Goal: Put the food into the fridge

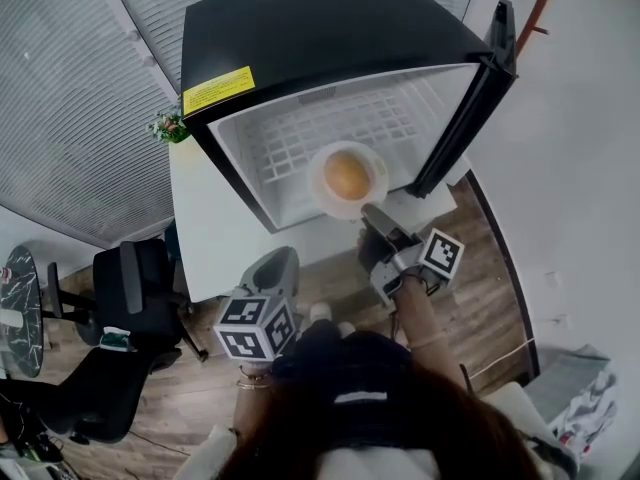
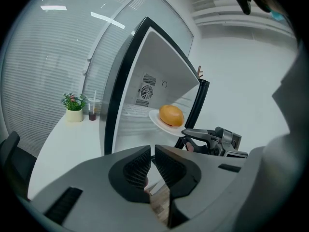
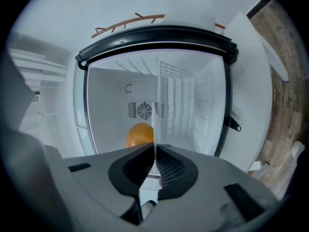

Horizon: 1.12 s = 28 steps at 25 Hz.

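A small black fridge [image 1: 300,38] is standing on the white counter [image 1: 215,233], its mouth facing the counter's front edge and its door [image 1: 470,98] hanging open along the right side, close to the white wall. To the fridge's left, toward the counter's back edge, a little potted plant [image 1: 168,126] and a cup [image 2: 92,114] of dark drink are sitting well clear of the opening. A black office chair [image 1: 130,288] is standing on the wooden floor [image 1: 485,268] off the counter's left end. The right gripper [image 1: 372,213] is reaching level toward the fridge, its fingers [image 3: 169,166] pinching the near rim of a white plate [image 1: 322,193]. The plate is carrying the round orange-yellow food [image 1: 346,173] and is hovering right at the fridge's mouth, in front of the white wire shelf [image 1: 300,138]. The left gripper [image 1: 278,263] is hanging lower and to the left, short of the counter's front edge. Its fingers [image 2: 166,166] are pressing almost together with only a slit between them, gripping nothing. Inside, the white cavity is showing bare walls and a fan grille [image 3: 144,110] at the back. The open door is closing off the right side.
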Available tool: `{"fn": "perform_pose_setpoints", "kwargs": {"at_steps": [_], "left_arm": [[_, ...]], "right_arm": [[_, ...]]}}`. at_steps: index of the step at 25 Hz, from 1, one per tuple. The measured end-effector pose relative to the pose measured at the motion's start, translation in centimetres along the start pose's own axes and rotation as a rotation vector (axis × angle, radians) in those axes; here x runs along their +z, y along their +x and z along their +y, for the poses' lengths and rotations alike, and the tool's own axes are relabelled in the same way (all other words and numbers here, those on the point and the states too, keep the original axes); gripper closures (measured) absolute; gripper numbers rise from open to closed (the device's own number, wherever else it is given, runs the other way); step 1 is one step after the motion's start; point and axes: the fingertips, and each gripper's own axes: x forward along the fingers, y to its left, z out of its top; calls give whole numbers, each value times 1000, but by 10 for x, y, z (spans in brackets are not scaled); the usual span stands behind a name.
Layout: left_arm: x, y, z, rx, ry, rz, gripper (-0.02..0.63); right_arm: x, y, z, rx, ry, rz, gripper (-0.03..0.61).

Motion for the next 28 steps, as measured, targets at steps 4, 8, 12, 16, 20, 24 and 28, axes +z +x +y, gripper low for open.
{"fn": "perform_pose_setpoints", "kwargs": {"at_steps": [4,8,12,16,20,24,28], "left_arm": [[3,3,8,-2,-12,-6,584],[7,6,17,-6,-15,-7,584],[13,8,28,-4,-21,-13,584],[17,9,42,2,-26,-20,584],[23,10,51,-6,-24,-28,585],[25,12,57,-23,-18,-23,585],[27,13,58,-39,-10,-17,586]], "right_arm": [[5,3,0,-15,-11,-12,566],[11,10,0,-18,-3,-32,566],[16,20,1,-17,-3,-48,566],[19,30,1,-15,-3,-59,566],[22,38,2,-19,-10,-74,566],[25,40,-2,-28,-1,-103,566],[27,41,0,-33,3,-122,566]]}}
